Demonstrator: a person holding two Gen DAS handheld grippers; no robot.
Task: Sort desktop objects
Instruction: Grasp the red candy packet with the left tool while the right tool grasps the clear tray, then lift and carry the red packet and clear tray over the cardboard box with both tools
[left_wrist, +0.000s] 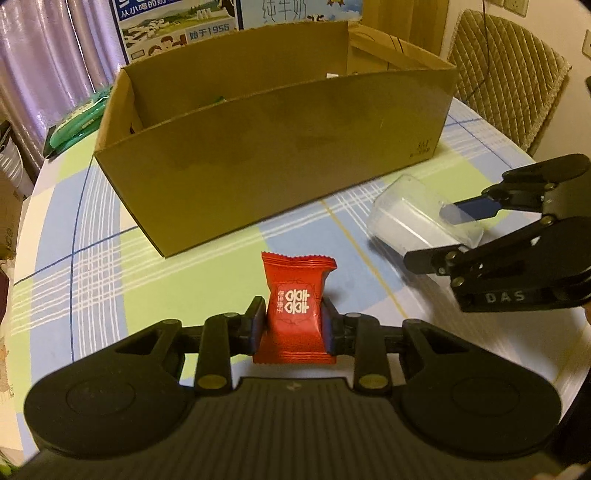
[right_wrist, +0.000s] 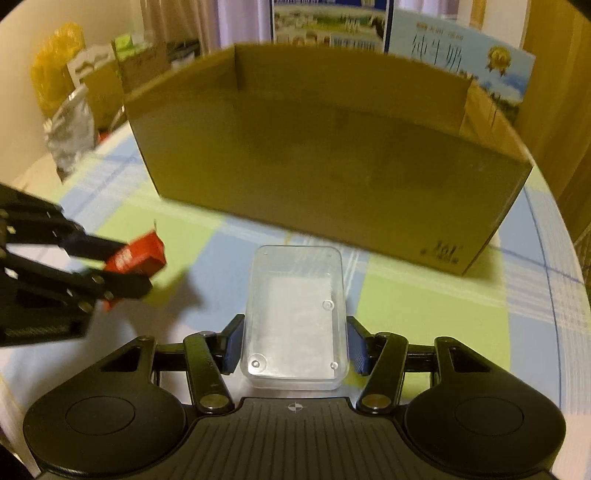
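White double-happiness characters "囍" with a smaller line of vertical characters too small to read stand on the red foil candy packet (left_wrist: 295, 314). The letters "DAS" stand in pale print on the black body of the right tongs (left_wrist: 436, 236) seen from the left wrist view. Behind the open brown cardboard box (left_wrist: 280, 158), a blue-and-white printed milk carton (left_wrist: 177, 26) carries "从小喝的奶" along its top and "始于1956" lower down. In the right wrist view the carton's pale blue panel reads "纯牛奶" beside a gold medal emblem. A small dark printed mark near the cardboard box's lower right corner is too blurred to read.
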